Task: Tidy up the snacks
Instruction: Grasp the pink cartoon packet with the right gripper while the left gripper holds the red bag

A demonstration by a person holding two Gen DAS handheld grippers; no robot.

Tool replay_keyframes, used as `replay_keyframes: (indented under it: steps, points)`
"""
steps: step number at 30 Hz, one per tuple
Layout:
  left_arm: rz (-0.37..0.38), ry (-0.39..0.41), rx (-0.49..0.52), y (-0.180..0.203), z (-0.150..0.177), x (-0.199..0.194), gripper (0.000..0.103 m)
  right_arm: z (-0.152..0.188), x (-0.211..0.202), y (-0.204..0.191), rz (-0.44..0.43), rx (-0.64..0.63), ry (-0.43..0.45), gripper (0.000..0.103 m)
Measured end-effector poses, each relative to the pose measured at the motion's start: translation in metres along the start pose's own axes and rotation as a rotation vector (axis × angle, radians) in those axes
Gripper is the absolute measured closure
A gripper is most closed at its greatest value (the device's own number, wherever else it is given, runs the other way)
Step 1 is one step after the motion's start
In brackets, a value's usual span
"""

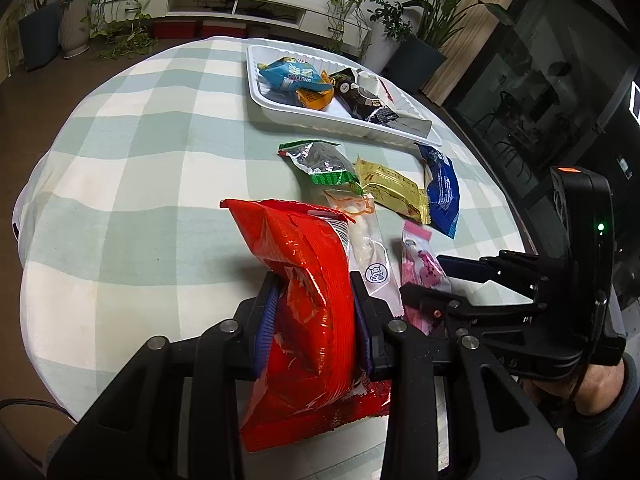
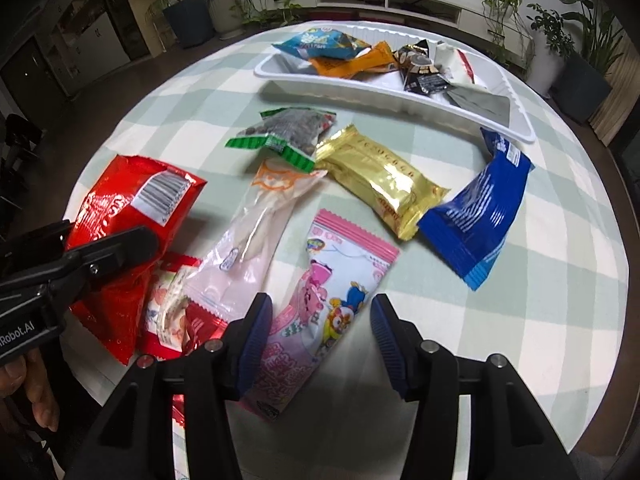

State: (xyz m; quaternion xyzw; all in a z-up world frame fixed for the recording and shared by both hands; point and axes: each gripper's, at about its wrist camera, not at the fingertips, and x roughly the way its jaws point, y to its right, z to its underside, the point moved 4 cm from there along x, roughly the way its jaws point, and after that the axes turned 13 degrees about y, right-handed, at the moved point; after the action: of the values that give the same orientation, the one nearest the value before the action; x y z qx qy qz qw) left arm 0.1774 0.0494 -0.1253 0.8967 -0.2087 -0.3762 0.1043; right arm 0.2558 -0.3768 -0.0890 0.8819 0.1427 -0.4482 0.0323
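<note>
My left gripper (image 1: 314,316) is shut on a red snack bag (image 1: 308,280), also seen in the right wrist view (image 2: 132,220). My right gripper (image 2: 320,332) is open, its jaws either side of a pink cartoon snack packet (image 2: 320,308) lying on the table; this packet also shows in the left wrist view (image 1: 420,264). A white tray (image 2: 360,92) at the far side holds a light blue bag (image 2: 320,42), an orange packet (image 2: 352,62) and a dark packet (image 2: 420,68).
Loose on the checked tablecloth (image 2: 520,320): a green-edged seed packet (image 2: 284,128), a gold bar wrapper (image 2: 380,176), a dark blue packet (image 2: 480,208), a clear pinkish packet (image 2: 256,232) and a small red packet (image 2: 176,312). Potted plants and a cabinet stand beyond.
</note>
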Motion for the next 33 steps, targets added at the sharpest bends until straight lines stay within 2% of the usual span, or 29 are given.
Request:
replay_keyframes:
  steps: [7, 9, 11, 13, 16, 23, 28, 33]
  points:
    - [-0.001, -0.001, 0.006, 0.001, 0.001, 0.001, 0.072, 0.008, 0.0, -0.009, 0.016, -0.05, -0.014, 0.049]
    - [0.001, -0.003, 0.008, 0.002, 0.002, 0.001, 0.072, 0.01, -0.001, -0.011, 0.012, -0.068, -0.01, 0.054]
    - [0.005, -0.004, 0.011, 0.003, 0.002, 0.001, 0.072, 0.011, -0.003, -0.013, -0.004, -0.072, -0.007, 0.068]
    - [0.009, -0.003, 0.016, 0.005, 0.002, 0.001, 0.072, 0.011, -0.005, -0.011, -0.02, -0.054, -0.003, 0.079]
    - [0.015, -0.003, 0.02, 0.006, 0.003, 0.0, 0.072, 0.011, -0.008, -0.002, -0.071, 0.013, 0.004, 0.084]
    - [0.031, 0.002, 0.019, 0.009, 0.001, -0.003, 0.072, 0.011, -0.027, 0.015, -0.117, 0.101, 0.055, 0.085]
    - [0.044, 0.012, 0.01, 0.009, -0.004, -0.006, 0.072, 0.002, -0.043, 0.038, -0.156, 0.186, 0.105, 0.085]
    - [0.058, 0.037, 0.002, 0.008, -0.018, -0.013, 0.072, -0.006, -0.05, 0.065, -0.159, 0.254, 0.14, 0.085]
